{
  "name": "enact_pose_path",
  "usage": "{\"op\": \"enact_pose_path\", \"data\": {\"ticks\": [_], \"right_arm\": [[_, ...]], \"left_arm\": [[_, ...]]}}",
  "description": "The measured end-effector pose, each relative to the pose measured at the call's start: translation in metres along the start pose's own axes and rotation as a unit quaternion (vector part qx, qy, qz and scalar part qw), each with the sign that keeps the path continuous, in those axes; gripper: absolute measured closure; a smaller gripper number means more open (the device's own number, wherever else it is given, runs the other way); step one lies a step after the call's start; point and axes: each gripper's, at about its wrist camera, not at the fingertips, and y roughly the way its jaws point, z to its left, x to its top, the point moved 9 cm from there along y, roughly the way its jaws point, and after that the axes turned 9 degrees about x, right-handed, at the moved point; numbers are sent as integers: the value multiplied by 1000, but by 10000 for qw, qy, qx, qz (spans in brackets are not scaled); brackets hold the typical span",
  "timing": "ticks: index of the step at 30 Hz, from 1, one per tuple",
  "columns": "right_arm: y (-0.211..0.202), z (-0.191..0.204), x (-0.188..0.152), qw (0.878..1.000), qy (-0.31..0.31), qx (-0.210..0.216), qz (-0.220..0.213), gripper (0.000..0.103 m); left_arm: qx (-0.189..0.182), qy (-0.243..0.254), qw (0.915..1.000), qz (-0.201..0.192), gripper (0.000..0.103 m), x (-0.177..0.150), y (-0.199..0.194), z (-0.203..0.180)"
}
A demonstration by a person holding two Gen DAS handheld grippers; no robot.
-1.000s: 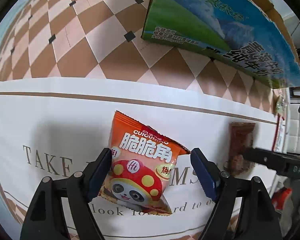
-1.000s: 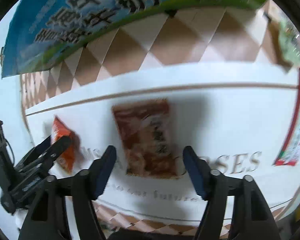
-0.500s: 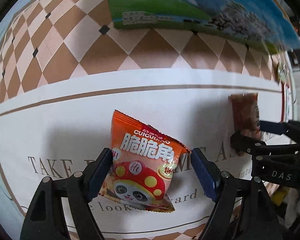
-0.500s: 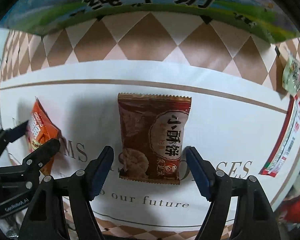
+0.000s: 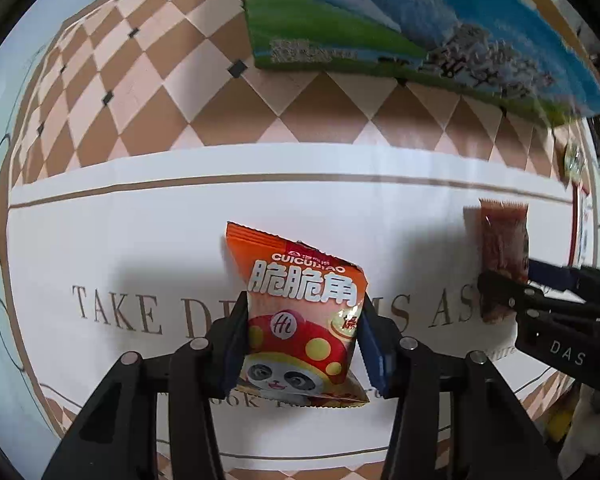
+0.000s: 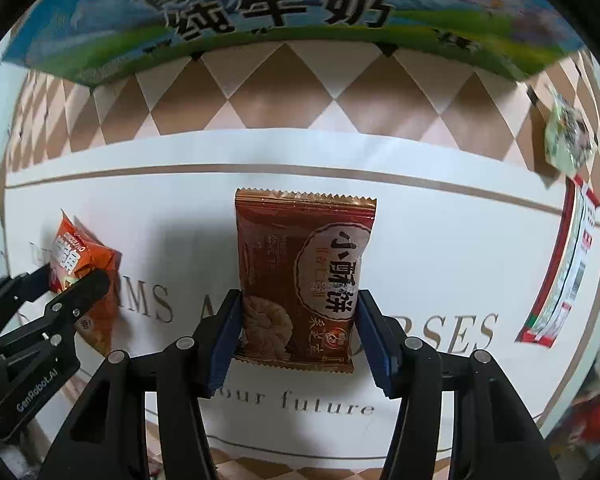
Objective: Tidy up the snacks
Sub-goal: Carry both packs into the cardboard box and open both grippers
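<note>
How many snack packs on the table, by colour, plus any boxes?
Orange pack: 1
Brown pack: 1
Green pack: 1
Red-edged white pack: 1
Blue-green milk carton box: 1
Total: 5 (4 packs, 1 box)

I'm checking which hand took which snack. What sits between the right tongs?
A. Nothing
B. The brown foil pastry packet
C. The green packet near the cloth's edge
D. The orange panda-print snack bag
B: in the right wrist view the right tongs have just closed, blue pads against both sides of the brown foil pastry packet, while the orange panda-print snack bag sits in the left tongs.
</note>
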Motion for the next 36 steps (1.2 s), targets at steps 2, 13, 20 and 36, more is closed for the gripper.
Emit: {"op": "enact_pose_path", "data": {"ticks": [2,13,20,36], "right_arm": [[-10,-2,-2,9999,38,119,-69,44],[-138,-22,6,9935,37,865,-742,44],[-239,-28,65,9837,67,1120,-1405,44],[-234,-98,269,9878,266,235,-1514,44]], "left_arm": [[-68,-93,9999,-110,57,5,-12,0],[-741,-245,9922,-970,57,58,-130,-37],[-974,-103,9863,-1330,57,129,-197,-58],[-409,45,9984,-385,56,263,-122,-91]]}}
